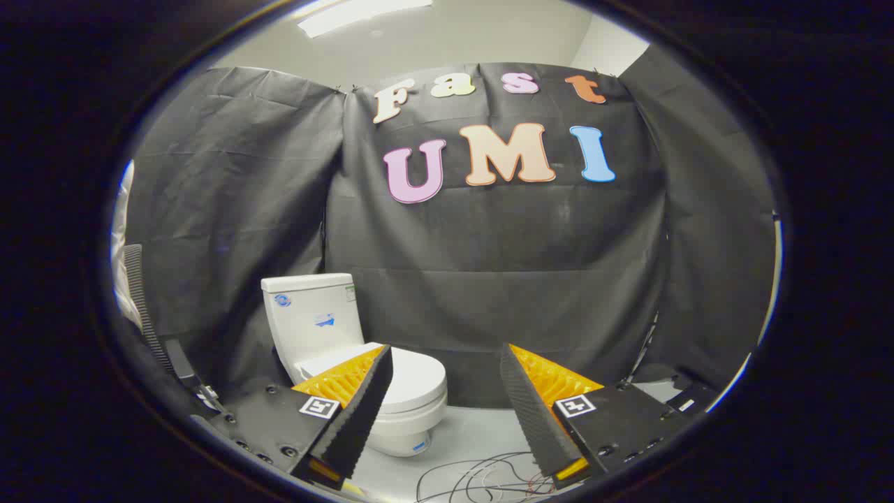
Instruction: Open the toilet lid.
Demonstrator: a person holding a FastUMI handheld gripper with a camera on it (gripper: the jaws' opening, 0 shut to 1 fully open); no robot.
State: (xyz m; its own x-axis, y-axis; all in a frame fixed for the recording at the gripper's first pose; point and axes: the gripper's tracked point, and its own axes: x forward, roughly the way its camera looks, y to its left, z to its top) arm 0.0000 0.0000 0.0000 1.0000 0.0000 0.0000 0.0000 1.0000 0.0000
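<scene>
Item 1, far left at about nine o'clock from my tongs: a ribbed dark strip [140, 307] running down along the booth's side, with a pale patch behind it. I cannot tell what either is.

Item 2, toilet [349, 356]: white, standing on the floor at about eleven o'clock from the tongs, well beyond the fingertips and against the black cloth wall [489, 265]. The tank [314, 318] stands upright at the back with a small blue mark on its front. The lid [412, 377] lies flat, closed over the bowl. My left finger overlaps the near left part of the bowl in my view, but nothing touches.

Item 3, tongs [447, 363]: wide open, holding nothing. The two fingers [363, 405] stand well apart with a clear gap between them. The lid sits just inside that gap on its left side, farther off than the tips. Each finger base carries a small square marker [319, 407].

Item 4, floor [475, 440]: pale grey, seen between the fingers.

Item 5, cables [482, 478]: thin loose loops lying on the floor at about six o'clock, near the tongs and to the right of the toilet's foot.

Item 6, ceiling light [356, 14]: a bright strip at twelve o'clock, above the cloth wall.
</scene>
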